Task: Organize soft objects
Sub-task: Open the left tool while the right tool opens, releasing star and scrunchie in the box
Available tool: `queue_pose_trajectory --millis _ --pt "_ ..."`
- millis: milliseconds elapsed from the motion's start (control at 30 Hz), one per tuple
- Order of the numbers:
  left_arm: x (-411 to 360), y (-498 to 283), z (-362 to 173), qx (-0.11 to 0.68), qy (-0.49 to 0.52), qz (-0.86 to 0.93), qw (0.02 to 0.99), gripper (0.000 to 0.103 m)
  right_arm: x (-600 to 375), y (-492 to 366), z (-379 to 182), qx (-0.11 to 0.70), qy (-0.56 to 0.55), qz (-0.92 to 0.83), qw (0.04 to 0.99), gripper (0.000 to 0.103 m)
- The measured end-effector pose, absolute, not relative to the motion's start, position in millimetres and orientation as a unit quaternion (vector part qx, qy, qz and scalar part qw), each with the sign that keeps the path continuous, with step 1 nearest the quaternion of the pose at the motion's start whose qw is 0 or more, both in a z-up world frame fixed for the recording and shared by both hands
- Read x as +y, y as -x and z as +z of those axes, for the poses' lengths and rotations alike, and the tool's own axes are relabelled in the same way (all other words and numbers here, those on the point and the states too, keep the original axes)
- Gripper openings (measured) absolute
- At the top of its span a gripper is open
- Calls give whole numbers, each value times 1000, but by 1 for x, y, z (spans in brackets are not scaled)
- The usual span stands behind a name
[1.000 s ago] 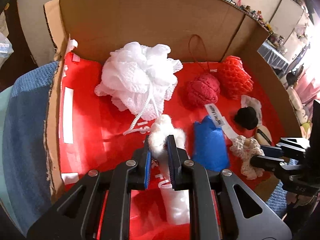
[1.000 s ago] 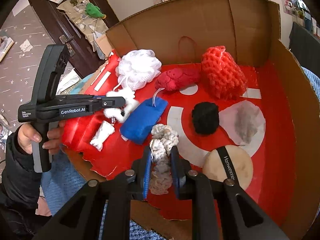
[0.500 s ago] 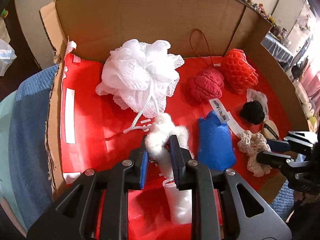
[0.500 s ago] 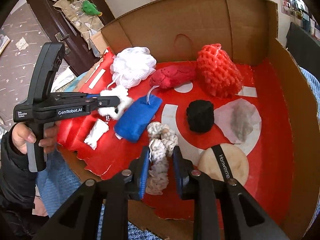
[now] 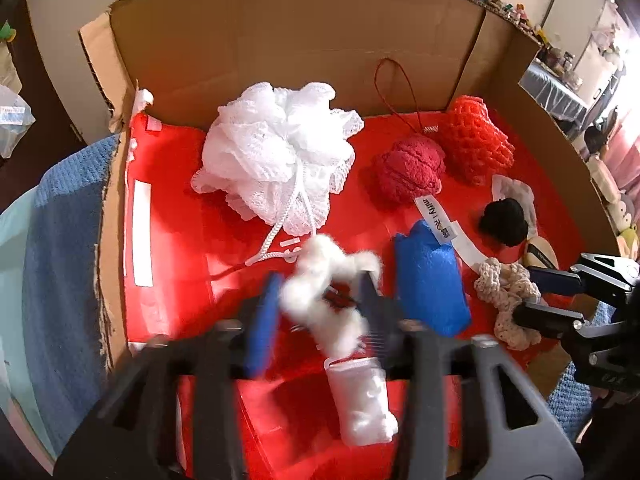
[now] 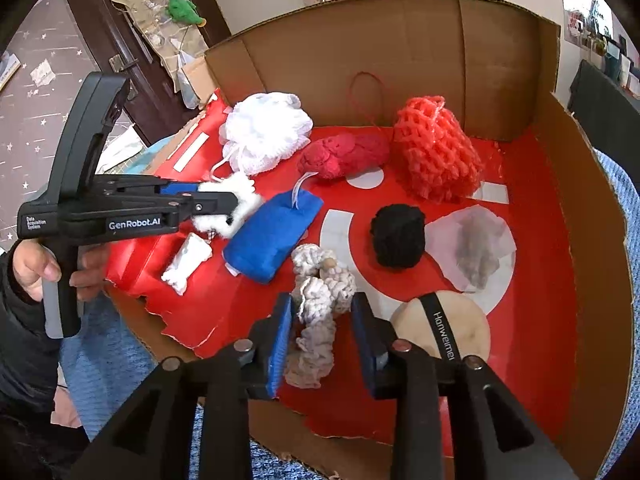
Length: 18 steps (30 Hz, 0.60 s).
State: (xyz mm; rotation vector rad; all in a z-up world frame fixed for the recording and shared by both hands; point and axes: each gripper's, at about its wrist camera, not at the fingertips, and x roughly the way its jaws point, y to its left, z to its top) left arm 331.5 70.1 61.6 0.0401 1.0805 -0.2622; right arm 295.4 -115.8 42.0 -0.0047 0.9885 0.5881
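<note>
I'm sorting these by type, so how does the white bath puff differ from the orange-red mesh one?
The white bath puff is frilly, fine netting with a white cord; the orange-red mesh one has coarse, open holes. The white puff lies at the box's left, the orange-red one further right. Both rest untouched near the back wall.

my left gripper (image 6: 224,204): black frame, "GenRobot.AI" in white, grey handle | my right gripper (image 6: 322,328): black arms, blue pads, silver screws | sleeve (image 6: 16,344): black

Lived-in home, dark wooden door (image 6: 132,60), cluttered shelf (image 5: 516,8), star-patterned floor (image 6: 36,120)
</note>
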Motion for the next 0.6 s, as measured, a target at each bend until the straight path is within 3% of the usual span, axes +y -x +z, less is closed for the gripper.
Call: queue_pose_trajectory --millis 267,600 --pt "71 -320 75 496 -14 -130 858 57 -113 -290 47 457 20 272 847 51" --pt "68 -281 109 438 -16 -133 889 77 -116 -265 73 413 47 250 874 77"
